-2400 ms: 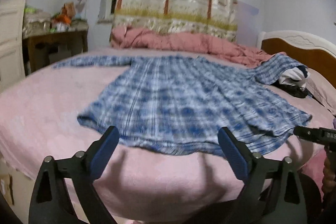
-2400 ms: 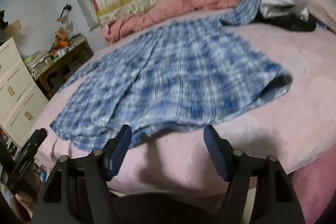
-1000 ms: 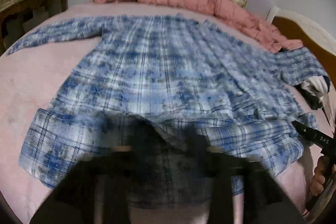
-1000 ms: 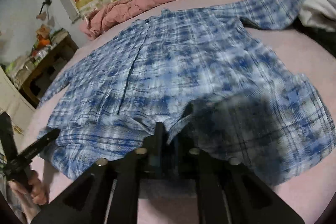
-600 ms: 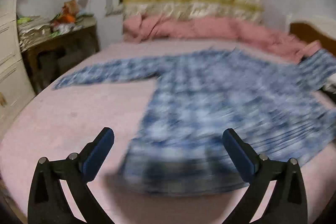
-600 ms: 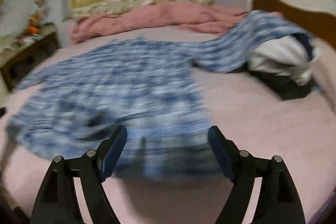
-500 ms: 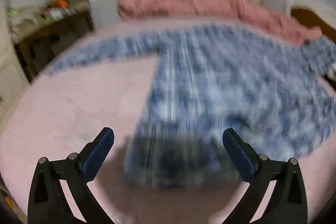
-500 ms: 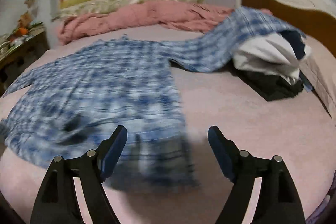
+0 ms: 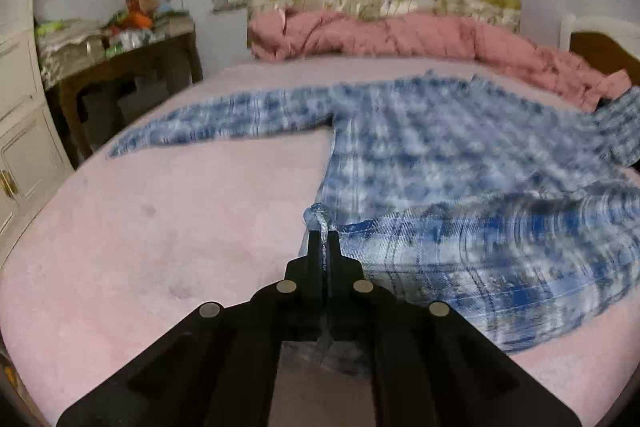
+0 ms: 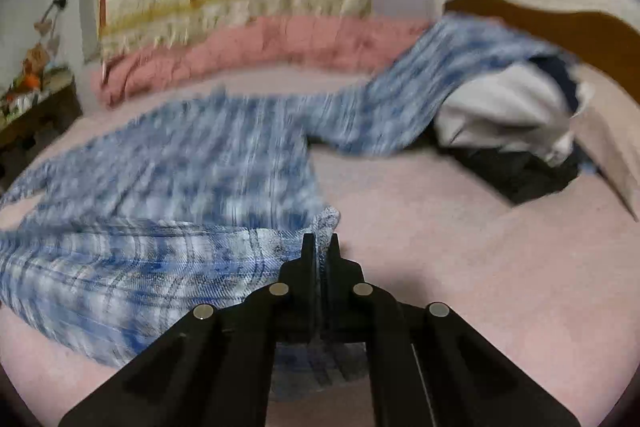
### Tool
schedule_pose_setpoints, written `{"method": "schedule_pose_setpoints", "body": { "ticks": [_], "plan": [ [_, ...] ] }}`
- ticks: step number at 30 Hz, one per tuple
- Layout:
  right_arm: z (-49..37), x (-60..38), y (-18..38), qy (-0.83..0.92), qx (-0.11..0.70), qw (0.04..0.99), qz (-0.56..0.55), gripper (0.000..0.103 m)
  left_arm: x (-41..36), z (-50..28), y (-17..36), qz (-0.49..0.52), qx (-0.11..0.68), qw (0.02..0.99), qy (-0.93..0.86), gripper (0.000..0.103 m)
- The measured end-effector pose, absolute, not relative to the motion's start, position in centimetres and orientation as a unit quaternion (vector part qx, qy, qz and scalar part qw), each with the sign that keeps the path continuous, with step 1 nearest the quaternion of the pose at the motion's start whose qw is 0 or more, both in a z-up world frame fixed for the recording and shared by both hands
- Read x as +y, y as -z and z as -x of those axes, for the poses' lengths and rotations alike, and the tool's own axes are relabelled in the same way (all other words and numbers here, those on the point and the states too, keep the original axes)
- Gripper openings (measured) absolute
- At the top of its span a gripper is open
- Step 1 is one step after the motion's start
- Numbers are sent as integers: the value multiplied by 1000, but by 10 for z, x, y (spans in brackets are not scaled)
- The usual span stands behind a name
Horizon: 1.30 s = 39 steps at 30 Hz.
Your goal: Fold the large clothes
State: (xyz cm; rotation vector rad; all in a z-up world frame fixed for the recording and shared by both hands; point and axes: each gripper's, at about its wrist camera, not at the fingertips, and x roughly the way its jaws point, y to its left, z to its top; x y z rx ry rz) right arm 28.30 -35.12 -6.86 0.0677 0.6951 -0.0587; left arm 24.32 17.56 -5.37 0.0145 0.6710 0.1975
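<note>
The pink bed [image 9: 168, 227] fills both views, and the blue plaid shirt [image 9: 460, 163] lies spread across it, collar toward twelve o'clock near the rolled pink quilt [image 9: 380, 35]. In the left wrist view one sleeve runs out toward ten o'clock. In the right wrist view the other sleeve climbs toward one o'clock onto a heap of white and dark clothes [image 10: 516, 131]. The lower band of the shirt is already turned up over the body.

The biggest risk, as I judge it, sits with that far sleeve: draped over the heap, it may drag the other clothes along or hold the shirt back if the fold is carried on, leaving the body skewed.

Next is the folded band itself. It spans between the two grippers, and if one hand travels farther than the other, the crease will likely run crooked or the cloth will bunch in the middle.

Smallest is the hold. The left gripper [image 9: 322, 239] is clamped tight on a pinched corner of the fold at the shirt's left edge, and the right gripper [image 10: 320, 241] is likewise closed on the corner at the right edge. Each pinch takes only a small nub of fabric, so a sharp tug could slip a corner free and drop that side.
</note>
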Motion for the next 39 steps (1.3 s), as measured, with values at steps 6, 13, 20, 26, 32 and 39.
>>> {"method": "schedule_pose_setpoints", "body": {
  "ticks": [6, 13, 20, 26, 32, 39],
  "plan": [
    [-298, -348, 93, 27, 383, 923, -21, 4, 175, -261, 74, -9, 385, 918, -94, 8],
    [-254, -342, 70, 21, 333, 942, -14, 70, 166, -214, 42, -4, 300, 950, -89, 67],
    [-198, -322, 45, 0, 290, 956, -32, 103, 140, -184, 21, 11, 267, 962, -54, 100],
    [-176, -313, 48, -52, 303, 946, -100, 103, 115, -170, 24, 48, 280, 959, -4, 102],
    [-176, -304, 66, -77, 328, 932, -133, 103, 103, -175, 44, 90, 316, 944, 22, 102],
    [-193, -299, 94, -83, 385, 900, -187, 103, 114, -192, 62, 161, 346, 924, 0, 102]
  ]
}}
